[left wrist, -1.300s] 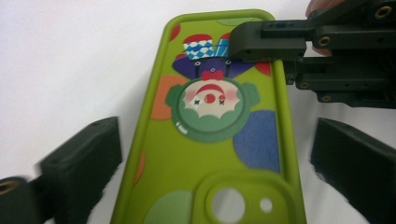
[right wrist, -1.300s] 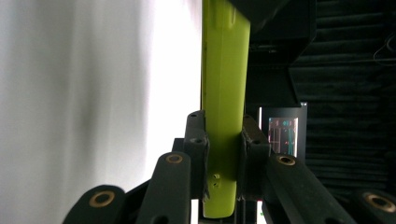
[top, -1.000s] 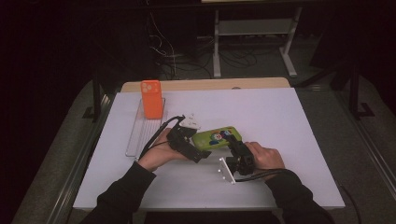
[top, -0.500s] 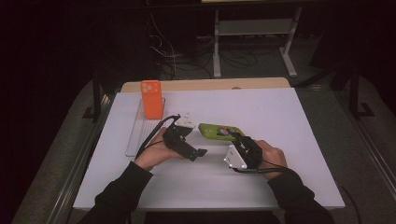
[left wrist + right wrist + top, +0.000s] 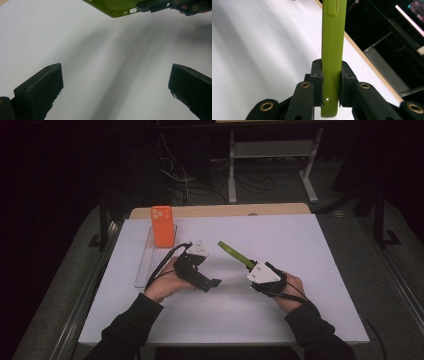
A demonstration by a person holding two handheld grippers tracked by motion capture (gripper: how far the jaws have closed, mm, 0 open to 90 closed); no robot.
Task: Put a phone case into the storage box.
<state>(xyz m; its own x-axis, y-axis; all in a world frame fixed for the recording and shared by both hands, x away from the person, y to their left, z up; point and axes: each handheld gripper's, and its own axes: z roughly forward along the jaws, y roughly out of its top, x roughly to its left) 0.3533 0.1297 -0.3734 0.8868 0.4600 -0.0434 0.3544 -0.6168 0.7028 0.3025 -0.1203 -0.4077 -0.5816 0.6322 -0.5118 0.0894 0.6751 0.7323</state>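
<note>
The right gripper (image 5: pixel 248 266) has the green case (image 5: pixel 235 255) clamped, pads pressed flat on both of its broad faces, as the right gripper view shows: black jaws pinching a thin slab of smooth lime plastic (image 5: pixel 332 62). It's a phone case, rounded at the corners, with small holes punched in its bottom edge and a raised button strip along its side. In the high view it's held on edge above the table (image 5: pixel 300 245), a narrow green bar. Its long axis runs from the jaws up and to the left, away from the person, the free end pointing toward the far side of the table. The held end sits right at the grey plate on top of the gripper.

The left gripper (image 5: pixel 212 282) rests low over the table near the case, jaws spread wide with nothing between them. In the left gripper view the two matte black pads (image 5: pixel 42 87) stand far apart over bare white surface, and the case's corner (image 5: pixel 117 7) shows at the top, glossy green, with an oval cutout.

The table is a flat white board, matte, with a pale wood strip along its far edge. At the left, an orange phone (image 5: pixel 162 226) stands upright in a clear tray (image 5: pixel 145 270), smooth and rectangular, lens ring at the top.
</note>
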